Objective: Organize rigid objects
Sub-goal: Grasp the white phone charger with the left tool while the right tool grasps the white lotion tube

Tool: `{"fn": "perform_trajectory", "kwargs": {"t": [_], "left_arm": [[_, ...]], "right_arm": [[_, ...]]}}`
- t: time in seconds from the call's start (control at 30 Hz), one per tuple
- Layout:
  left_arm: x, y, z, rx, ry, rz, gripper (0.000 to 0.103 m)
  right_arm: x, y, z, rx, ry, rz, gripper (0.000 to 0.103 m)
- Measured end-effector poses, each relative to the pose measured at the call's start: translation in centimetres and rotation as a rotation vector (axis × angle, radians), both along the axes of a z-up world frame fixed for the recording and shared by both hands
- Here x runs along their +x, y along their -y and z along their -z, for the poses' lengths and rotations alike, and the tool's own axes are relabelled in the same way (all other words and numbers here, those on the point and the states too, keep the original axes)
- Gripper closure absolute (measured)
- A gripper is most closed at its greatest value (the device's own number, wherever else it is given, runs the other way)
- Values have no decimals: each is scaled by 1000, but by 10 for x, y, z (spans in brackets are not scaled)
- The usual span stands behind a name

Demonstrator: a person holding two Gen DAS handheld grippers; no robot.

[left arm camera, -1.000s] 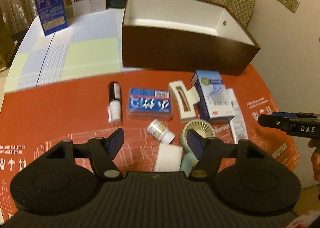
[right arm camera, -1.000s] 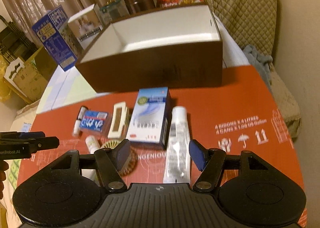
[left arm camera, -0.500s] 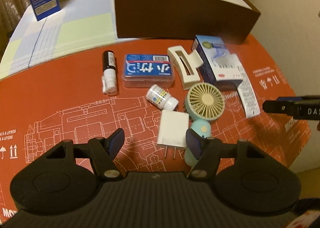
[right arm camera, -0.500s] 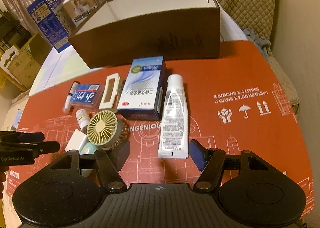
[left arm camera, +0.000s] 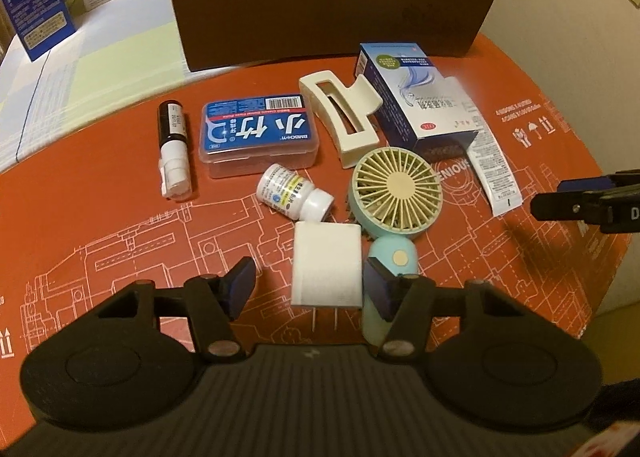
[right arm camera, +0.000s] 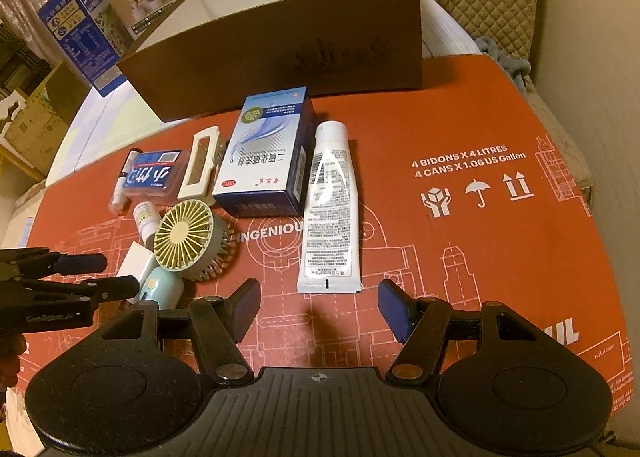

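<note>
Reading "4 BIDONS X 4 LITRES", "INGENIOU", white print on red cardboard sheet (right arm camera: 500,105)

Flat white rectangular charger block (left arm camera: 326,264) beside mint handheld fan (left arm camera: 396,193), small white pill bottle (left arm camera: 294,193) on side, blue-labelled clear case (left arm camera: 259,135), cream hair claw (left arm camera: 344,113), white tube (right arm camera: 330,209), blue-white carton (right arm camera: 268,155), open brown box (right arm camera: 280,45) behind.

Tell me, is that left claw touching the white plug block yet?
Apart. In the left wrist view, the white plug block lies between the closing left claw pads, with red mat visible on the left side and no pad pressing it.
</note>
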State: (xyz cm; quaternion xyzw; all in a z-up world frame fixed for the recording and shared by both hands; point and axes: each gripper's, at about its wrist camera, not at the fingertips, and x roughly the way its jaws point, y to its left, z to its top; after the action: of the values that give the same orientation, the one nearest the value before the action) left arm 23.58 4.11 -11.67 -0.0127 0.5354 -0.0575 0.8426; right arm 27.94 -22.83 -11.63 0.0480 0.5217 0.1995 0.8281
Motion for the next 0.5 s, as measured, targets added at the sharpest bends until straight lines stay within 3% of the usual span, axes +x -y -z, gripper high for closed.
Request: {"fn": "perform_trajectory", "kwargs": {"t": [0.5], "left_arm": [[11, 16, 17, 24, -11, 48, 67]], "right_arm": [[2, 3, 5, -2, -12, 2, 41]]}}
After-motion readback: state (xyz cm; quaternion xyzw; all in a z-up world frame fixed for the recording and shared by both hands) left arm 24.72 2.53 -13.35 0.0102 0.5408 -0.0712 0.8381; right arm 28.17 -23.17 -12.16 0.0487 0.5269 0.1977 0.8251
